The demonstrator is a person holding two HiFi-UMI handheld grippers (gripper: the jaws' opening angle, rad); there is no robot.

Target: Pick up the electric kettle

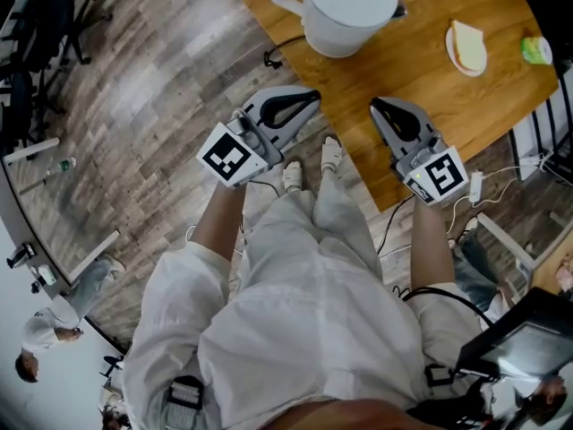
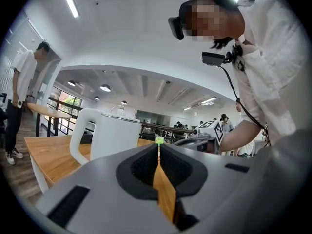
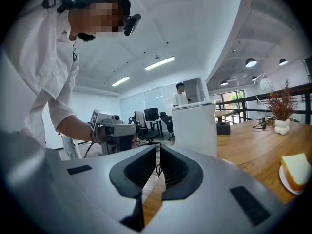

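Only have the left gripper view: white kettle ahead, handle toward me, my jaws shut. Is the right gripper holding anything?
Observer: No. The right gripper has its jaws shut with nothing between them, and it is short of the white plastic electric kettle.
Operator: Anything else on the table near it?
Observer: A slice of bread lies on a small white plate. In the head view it is to the kettle's right, apart from it.
Operator: Cord?
Observer: A thin black cord shows at the edge of the wooden table, on the kettle's handle side in the head view.
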